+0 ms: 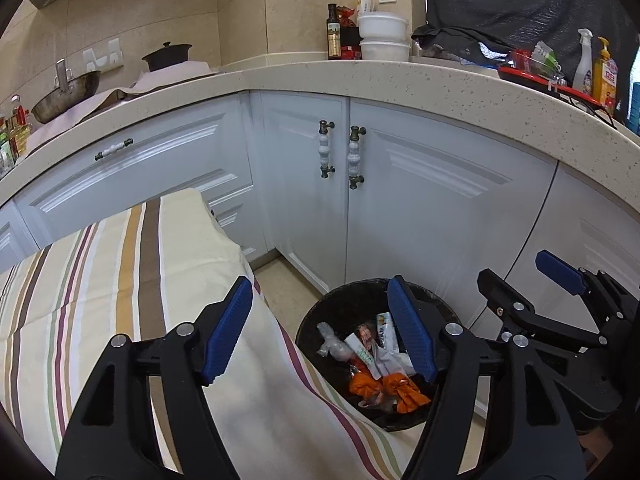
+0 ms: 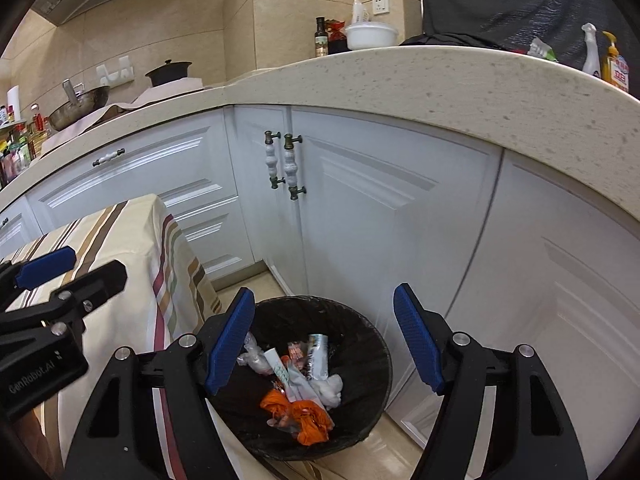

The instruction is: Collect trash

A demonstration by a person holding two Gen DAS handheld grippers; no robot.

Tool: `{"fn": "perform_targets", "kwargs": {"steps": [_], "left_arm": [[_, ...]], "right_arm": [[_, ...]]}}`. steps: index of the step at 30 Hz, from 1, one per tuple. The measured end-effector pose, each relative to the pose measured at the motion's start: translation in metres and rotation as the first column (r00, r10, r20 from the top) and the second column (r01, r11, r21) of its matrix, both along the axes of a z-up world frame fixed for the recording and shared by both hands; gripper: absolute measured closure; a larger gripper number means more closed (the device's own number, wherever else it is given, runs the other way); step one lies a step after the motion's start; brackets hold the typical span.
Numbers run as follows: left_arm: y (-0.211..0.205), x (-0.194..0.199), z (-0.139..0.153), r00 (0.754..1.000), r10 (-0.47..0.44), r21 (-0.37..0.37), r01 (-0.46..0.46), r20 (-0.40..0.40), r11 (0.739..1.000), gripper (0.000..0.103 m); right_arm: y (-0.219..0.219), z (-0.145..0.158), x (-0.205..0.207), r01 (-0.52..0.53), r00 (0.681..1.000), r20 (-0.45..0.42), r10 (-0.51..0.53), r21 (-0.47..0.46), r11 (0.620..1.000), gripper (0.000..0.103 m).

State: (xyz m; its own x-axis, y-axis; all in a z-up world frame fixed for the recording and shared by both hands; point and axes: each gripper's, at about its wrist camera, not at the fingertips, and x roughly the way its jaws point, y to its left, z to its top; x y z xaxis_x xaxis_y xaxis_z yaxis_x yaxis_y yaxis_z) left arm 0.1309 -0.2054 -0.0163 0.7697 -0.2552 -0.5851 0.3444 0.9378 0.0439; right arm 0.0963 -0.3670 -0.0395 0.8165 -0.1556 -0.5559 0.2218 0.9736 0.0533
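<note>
A black trash bin (image 2: 360,336) stands on the floor by the white cabinets; it also shows in the left wrist view (image 1: 348,300). Inside lie an orange wrapper (image 2: 308,420), white crumpled paper (image 2: 328,390), snack packets (image 2: 316,354) and clear plastic (image 2: 252,354). My right gripper (image 2: 324,344) is open and empty above the bin. My left gripper (image 1: 322,336) is open and empty, over the edge of the striped tablecloth (image 1: 120,280) and the bin's left side. The right gripper shows in the left wrist view (image 1: 528,276), also open.
White cabinet doors with ceramic handles (image 2: 290,166) stand close behind the bin. The speckled countertop (image 2: 460,88) overhangs above, holding bottles (image 1: 334,32), white bowls (image 1: 382,36), a wok (image 1: 66,94) and cleaning sprays (image 1: 586,60). The cloth-covered table (image 2: 132,232) is to the left.
</note>
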Motion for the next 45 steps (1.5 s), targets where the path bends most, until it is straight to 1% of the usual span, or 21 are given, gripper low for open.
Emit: {"fn": "perform_targets", "kwargs": {"steps": [10, 13, 19, 26, 28, 30, 31, 37, 45], "left_arm": [[0.027, -0.032, 0.017, 0.999, 0.015, -0.033, -0.014, 0.042, 0.999, 0.033], [0.041, -0.044, 0.021, 0.998, 0.032, -0.046, -0.029, 0.055, 0.999, 0.029], [0.067, -0.069, 0.027, 0.994, 0.067, -0.049, -0.063, 0.086, 0.997, 0.029], [0.098, -0.092, 0.03, 0.99, 0.098, -0.059, -0.093, 0.099, 0.994, 0.028], [0.107, -0.1, 0.031, 0.988, 0.109, -0.065, -0.102, 0.107, 0.993, 0.027], [0.115, -0.108, 0.033, 0.987, 0.115, -0.073, -0.107, 0.116, 0.992, 0.022], [0.119, -0.112, 0.034, 0.985, 0.118, -0.075, -0.11, 0.122, 0.991, 0.022], [0.131, -0.127, 0.034, 0.985, 0.117, -0.079, -0.108, 0.126, 0.991, 0.022], [0.135, -0.136, 0.034, 0.986, 0.11, -0.088, -0.1, 0.127, 0.991, 0.022]], "right_arm": [[0.017, 0.021, -0.032, 0.009, 0.999, 0.031, -0.008, -0.022, 1.0, 0.033], [0.023, 0.027, -0.042, 0.01, 0.999, 0.044, -0.009, -0.029, 1.0, 0.032], [0.039, 0.038, -0.063, -0.004, 0.998, 0.064, 0.006, -0.039, 0.999, 0.031], [0.055, 0.047, -0.089, -0.013, 0.996, 0.085, 0.018, -0.058, 0.998, 0.03], [0.058, 0.049, -0.097, -0.013, 0.996, 0.09, 0.018, -0.061, 0.998, 0.03], [0.061, 0.051, -0.105, -0.011, 0.995, 0.096, 0.017, -0.061, 0.998, 0.029], [0.063, 0.051, -0.108, -0.012, 0.995, 0.097, 0.017, -0.061, 0.998, 0.029], [0.076, 0.052, -0.122, -0.022, 0.995, 0.1, 0.029, -0.075, 0.997, 0.029], [0.087, 0.051, -0.127, -0.037, 0.994, 0.097, 0.045, -0.084, 0.996, 0.028]]}}
